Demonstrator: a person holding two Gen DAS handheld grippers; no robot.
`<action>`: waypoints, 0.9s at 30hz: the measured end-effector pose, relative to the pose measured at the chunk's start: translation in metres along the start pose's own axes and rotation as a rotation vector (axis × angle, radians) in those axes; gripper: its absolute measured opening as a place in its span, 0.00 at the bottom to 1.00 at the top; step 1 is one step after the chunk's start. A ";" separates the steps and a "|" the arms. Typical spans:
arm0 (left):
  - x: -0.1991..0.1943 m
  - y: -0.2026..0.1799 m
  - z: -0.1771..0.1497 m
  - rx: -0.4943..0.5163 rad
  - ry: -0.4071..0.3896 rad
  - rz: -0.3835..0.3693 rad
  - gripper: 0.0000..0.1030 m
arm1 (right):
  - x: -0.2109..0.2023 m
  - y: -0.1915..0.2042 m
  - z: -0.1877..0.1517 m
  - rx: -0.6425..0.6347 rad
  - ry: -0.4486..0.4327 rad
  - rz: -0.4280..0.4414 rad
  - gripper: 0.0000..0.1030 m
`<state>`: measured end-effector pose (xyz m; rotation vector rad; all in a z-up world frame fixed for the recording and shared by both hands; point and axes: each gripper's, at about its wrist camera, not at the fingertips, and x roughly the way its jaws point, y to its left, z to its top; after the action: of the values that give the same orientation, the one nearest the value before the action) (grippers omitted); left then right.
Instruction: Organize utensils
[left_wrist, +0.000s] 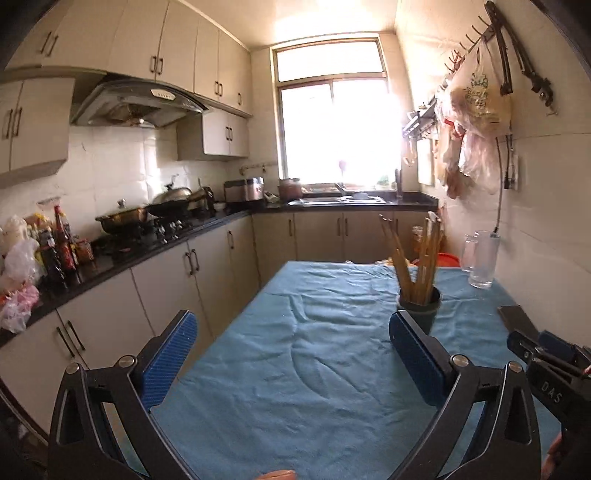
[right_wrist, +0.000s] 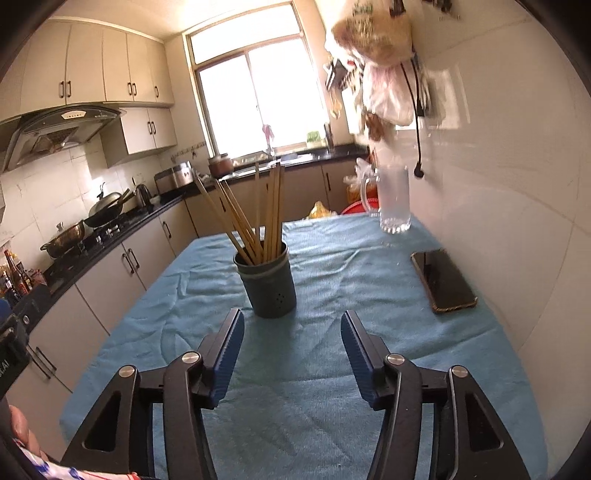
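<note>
Left gripper (left_wrist: 293, 354) jaws wide and empty, right gripper (right_wrist: 291, 354) jaws parted, holder (left_wrist: 419, 304) base hidden behind pad

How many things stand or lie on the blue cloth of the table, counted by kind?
Holder with chopsticks: 1
Glass mugs: 2, the second clear only in the left view
Phone: 1
Total: 4

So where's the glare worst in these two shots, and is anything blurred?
Left wrist view: the window is blown out, washing the wall beside it; the hanging bags look soft. Right wrist view: the window is bright but keeps its frame; the hanging bags and glass mug are motion-smeared, while the chopsticks stay sharp.
</note>
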<state>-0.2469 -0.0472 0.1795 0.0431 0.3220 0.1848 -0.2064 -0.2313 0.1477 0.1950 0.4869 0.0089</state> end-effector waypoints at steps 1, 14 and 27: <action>0.000 0.001 -0.002 -0.003 0.018 -0.013 1.00 | -0.003 0.001 -0.001 -0.005 -0.010 -0.006 0.59; -0.003 -0.024 -0.035 0.058 0.119 -0.071 1.00 | -0.023 0.003 -0.006 -0.070 -0.087 -0.106 0.67; 0.025 -0.027 -0.054 0.048 0.236 -0.111 1.00 | -0.002 -0.003 -0.016 -0.067 -0.040 -0.137 0.68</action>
<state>-0.2363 -0.0680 0.1189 0.0509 0.5626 0.0716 -0.2151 -0.2311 0.1343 0.0959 0.4583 -0.1127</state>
